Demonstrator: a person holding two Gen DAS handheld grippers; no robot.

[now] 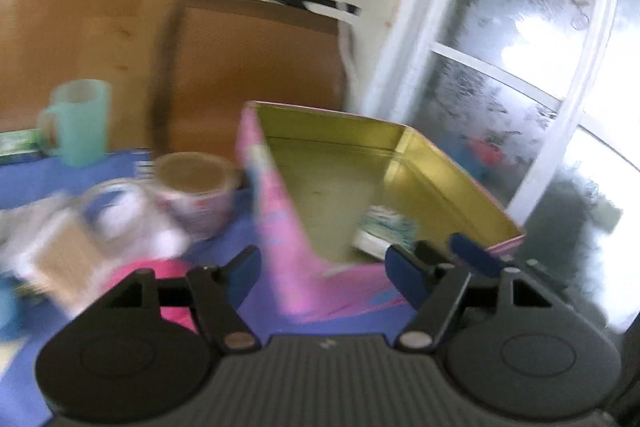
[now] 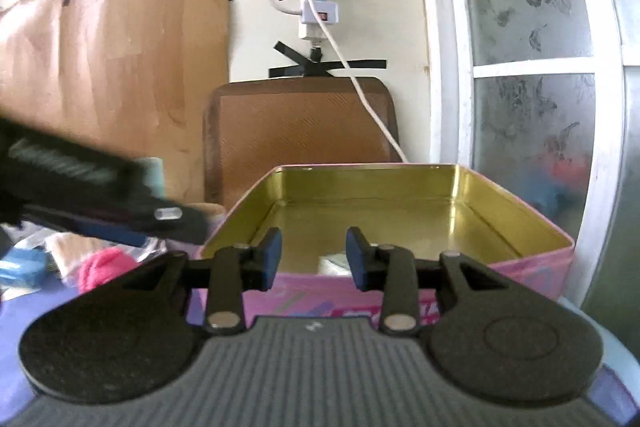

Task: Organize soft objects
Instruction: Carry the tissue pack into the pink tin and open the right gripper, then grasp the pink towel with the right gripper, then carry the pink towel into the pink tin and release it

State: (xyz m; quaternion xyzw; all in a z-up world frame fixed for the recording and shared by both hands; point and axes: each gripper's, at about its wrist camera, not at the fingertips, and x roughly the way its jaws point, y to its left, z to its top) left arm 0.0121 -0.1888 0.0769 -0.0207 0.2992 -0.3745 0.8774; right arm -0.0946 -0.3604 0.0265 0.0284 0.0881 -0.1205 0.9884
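Observation:
A pink tin box (image 1: 280,227) with a gold inside stands open on the blue cloth; it also shows in the right wrist view (image 2: 520,267). A white and teal soft item (image 1: 384,227) lies inside it, seen as a pale patch (image 2: 332,263) in the right wrist view. My left gripper (image 1: 320,275) is open and empty at the box's near left corner. My right gripper (image 2: 314,255) is open and empty just before the box's front wall. A pink soft item (image 2: 104,265) lies left of the box, also in the left wrist view (image 1: 172,291). The left view is blurred.
A teal mug (image 1: 80,123), a patterned mug (image 1: 196,195) and a glass jar (image 1: 124,215) stand left of the box. A brown chair back (image 2: 300,135) is behind it. A frosted window (image 2: 532,67) is at the right. The left gripper's body (image 2: 100,203) crosses the right view.

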